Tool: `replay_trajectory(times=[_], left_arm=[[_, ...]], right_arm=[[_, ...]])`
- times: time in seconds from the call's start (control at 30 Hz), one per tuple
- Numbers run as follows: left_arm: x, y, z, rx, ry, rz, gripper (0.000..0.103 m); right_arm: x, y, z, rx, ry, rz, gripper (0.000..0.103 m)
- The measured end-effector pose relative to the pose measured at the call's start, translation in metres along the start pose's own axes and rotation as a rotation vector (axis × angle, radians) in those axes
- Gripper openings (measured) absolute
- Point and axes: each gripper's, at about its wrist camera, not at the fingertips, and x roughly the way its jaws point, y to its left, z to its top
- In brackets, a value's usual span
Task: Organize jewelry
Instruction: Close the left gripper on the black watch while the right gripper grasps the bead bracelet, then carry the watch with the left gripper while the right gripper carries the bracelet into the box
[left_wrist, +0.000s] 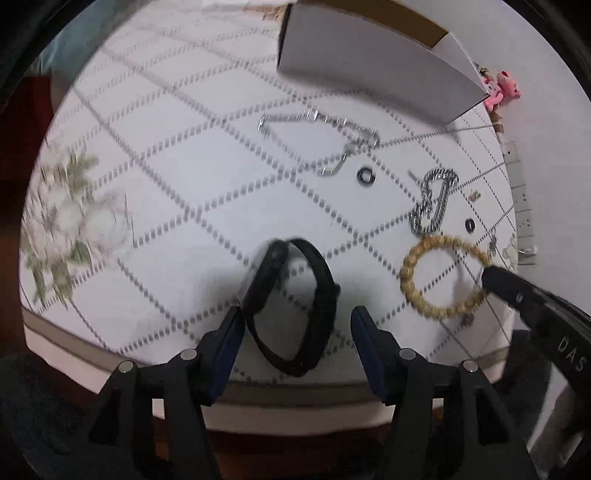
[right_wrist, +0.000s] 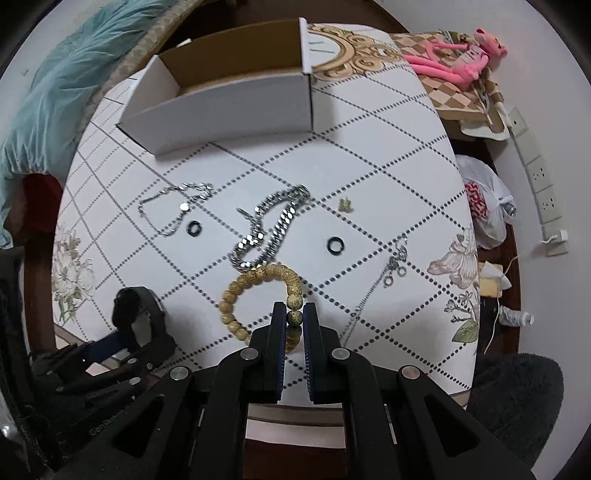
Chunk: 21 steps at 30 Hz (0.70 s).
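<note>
The right gripper (right_wrist: 294, 315) is pinching the wooden bead bracelet (right_wrist: 258, 295) with its fingers nearly closed, a single bead sitting between the tips at the bracelet's 4 o'clock side; the bracelet is lying flat on the tablecloth (right_wrist: 388, 155), its ring spreading toward 10 o'clock from the grip. The left gripper (left_wrist: 297, 315) is standing with its fingers wide apart, and the black band (left_wrist: 295, 302) is sitting between them, leaning against the left finger (left_wrist: 231, 332) while the right finger is staying clear of it; whether the left pad is really pressing it I cannot tell. The band is resting on its edge near the table's 6 o'clock rim, its long axis running from 6 toward 12 o'clock. In the right wrist view the chunky silver chain (right_wrist: 266, 229) is lying just beyond the bracelet at 12 o'clock, touching it, stretched toward 1 o'clock, and the open white box (right_wrist: 221, 96) is sitting farther off at 11 o'clock
</note>
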Motion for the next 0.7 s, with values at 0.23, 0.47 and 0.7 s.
replay_trajectory(times=[0.23,0.47,0.7], left_arm=[[0.001,-0.006,0.002,0.045,-0.075,0.018,0.036],[-0.039,-0.009,0.015,0.053,-0.147,-0.037,0.035],[-0.096,-0.016,0.055,0.060,-0.250,-0.100,0.035]], right_arm=[[0.005,-0.005,-0.003,0.008,0.012,0.010,0.009],[-0.028,0.000,0.009,0.010,-0.034,0.108,0.009],[-0.091,0.018,0.048,-0.051,-0.157,0.187,0.009]])
